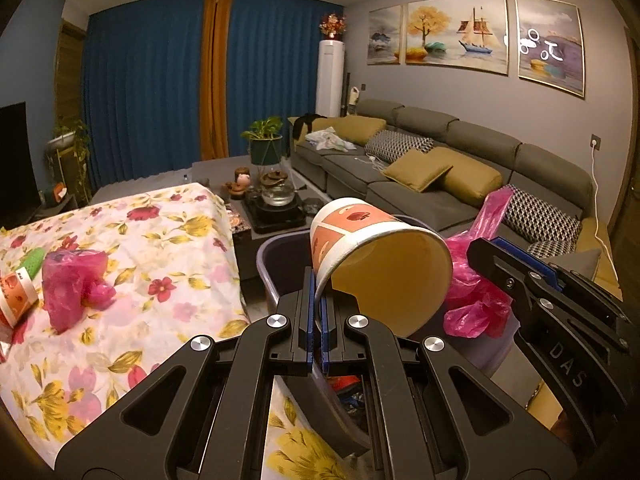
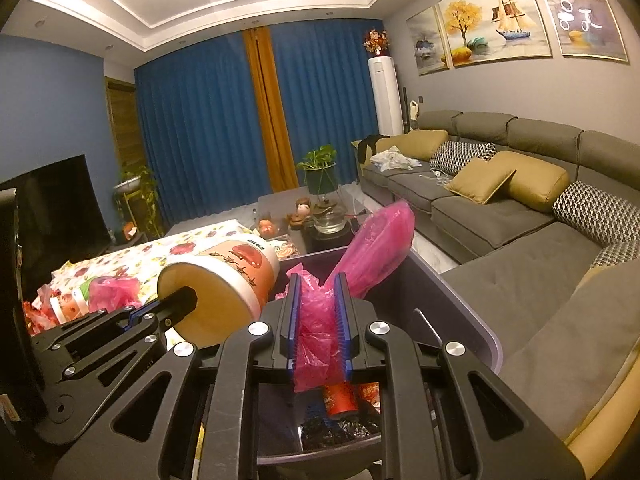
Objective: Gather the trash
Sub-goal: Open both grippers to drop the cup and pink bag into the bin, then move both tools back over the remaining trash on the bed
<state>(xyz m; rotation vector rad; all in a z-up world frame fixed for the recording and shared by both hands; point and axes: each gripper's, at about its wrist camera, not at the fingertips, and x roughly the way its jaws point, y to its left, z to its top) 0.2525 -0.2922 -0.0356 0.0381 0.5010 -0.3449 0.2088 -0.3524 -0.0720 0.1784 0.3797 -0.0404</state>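
Both grippers hovered over the bin (image 2: 460, 300) at frame centre — left gripper (image 1: 319, 316) pinching the paper cup (image 1: 376, 256), right gripper (image 2: 319, 320) clamping the pink bag (image 2: 320, 320) — next, letting go.

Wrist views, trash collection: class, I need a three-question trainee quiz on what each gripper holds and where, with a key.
1. True or false: the left gripper pinches the rim of a paper cup tipped on its side.
2. What does the right gripper hold? A) a red can B) a pink plastic bag C) a cushion
3. Fill in: both items hang over the open grey ____ beside the sofa.

Key: 1 true, its pads clamp the cup's wall; 2 B, crumpled between the blue pads; 3 bin, with trash already inside. A second pink bag lies on the floral tablecloth.
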